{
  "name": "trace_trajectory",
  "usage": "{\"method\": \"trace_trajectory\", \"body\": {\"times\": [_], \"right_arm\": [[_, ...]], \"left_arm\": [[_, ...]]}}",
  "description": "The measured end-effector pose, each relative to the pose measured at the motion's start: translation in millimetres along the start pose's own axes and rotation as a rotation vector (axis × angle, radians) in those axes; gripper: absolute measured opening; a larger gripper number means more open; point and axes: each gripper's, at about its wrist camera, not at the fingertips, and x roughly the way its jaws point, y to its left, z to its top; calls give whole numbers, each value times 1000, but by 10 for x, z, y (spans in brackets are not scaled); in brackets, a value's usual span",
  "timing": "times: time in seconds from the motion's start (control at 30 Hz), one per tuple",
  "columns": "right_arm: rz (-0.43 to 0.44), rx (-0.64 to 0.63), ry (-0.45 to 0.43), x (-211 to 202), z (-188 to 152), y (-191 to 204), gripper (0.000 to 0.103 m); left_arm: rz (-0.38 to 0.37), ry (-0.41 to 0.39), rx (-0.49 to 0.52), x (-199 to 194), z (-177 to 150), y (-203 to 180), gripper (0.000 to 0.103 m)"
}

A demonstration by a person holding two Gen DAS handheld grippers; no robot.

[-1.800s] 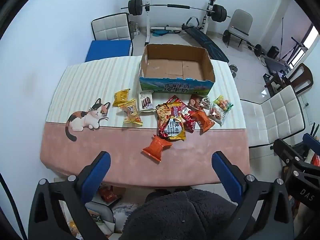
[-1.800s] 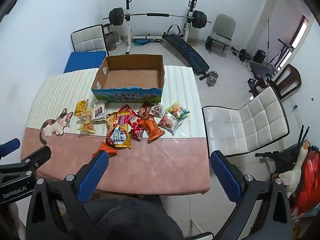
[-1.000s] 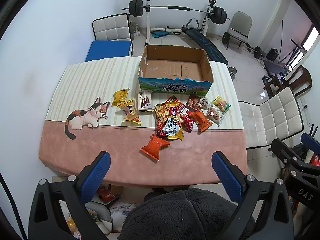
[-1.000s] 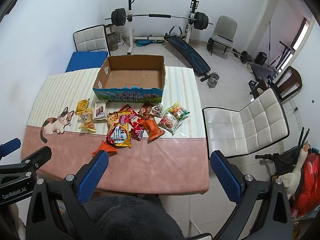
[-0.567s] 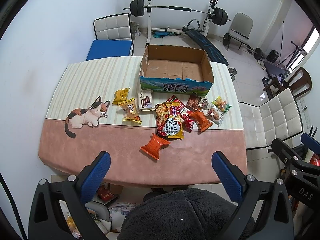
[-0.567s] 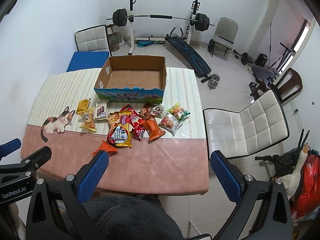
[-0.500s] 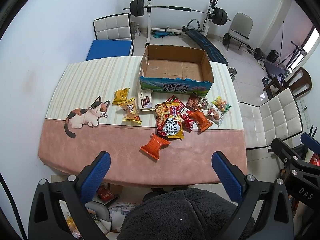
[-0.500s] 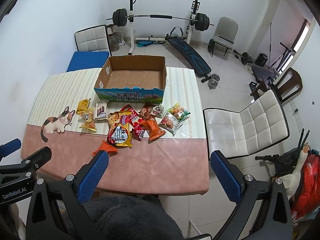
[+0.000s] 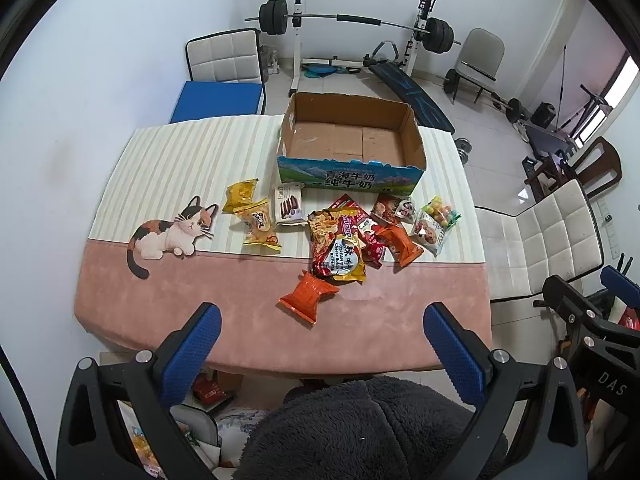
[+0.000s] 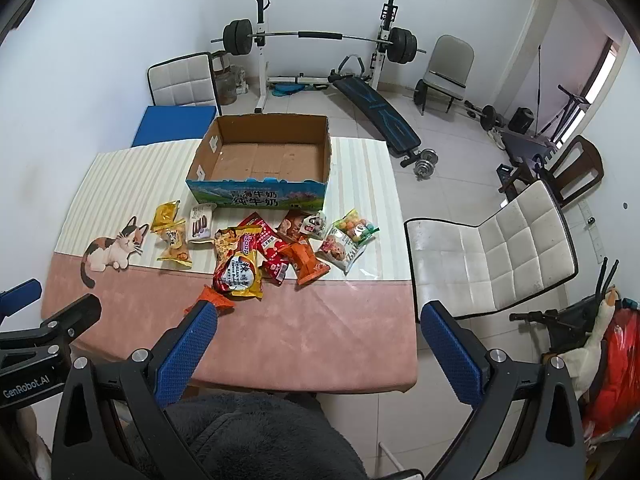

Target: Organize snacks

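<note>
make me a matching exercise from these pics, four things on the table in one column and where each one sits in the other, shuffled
Things:
1. cardboard box
2. orange packet
3. yellow packet
4. candy bag

Places:
a. alone on the pink strip, nearest the grippers
b. right end of the snack row
c. left end of the snack row
d. behind the snacks, open and empty

Pairs: 1-d, 2-a, 3-c, 4-b

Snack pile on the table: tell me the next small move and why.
Probably bring the left hand-held gripper down onto the orange packet. It lies alone on the pink cloth, nearest that gripper, which is open and holds nothing, as is the right hand-held gripper. The cardboard box has nothing in it.
</note>
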Motion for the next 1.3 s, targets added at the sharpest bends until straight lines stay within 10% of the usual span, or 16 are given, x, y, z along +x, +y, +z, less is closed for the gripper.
{"method": "trace_trajectory", "body": {"times": [1.3], "right_arm": [[23,-10,1,163,110,71,103]], "left_arm": [[-9,-8,-8,42,102,34,103]]}}
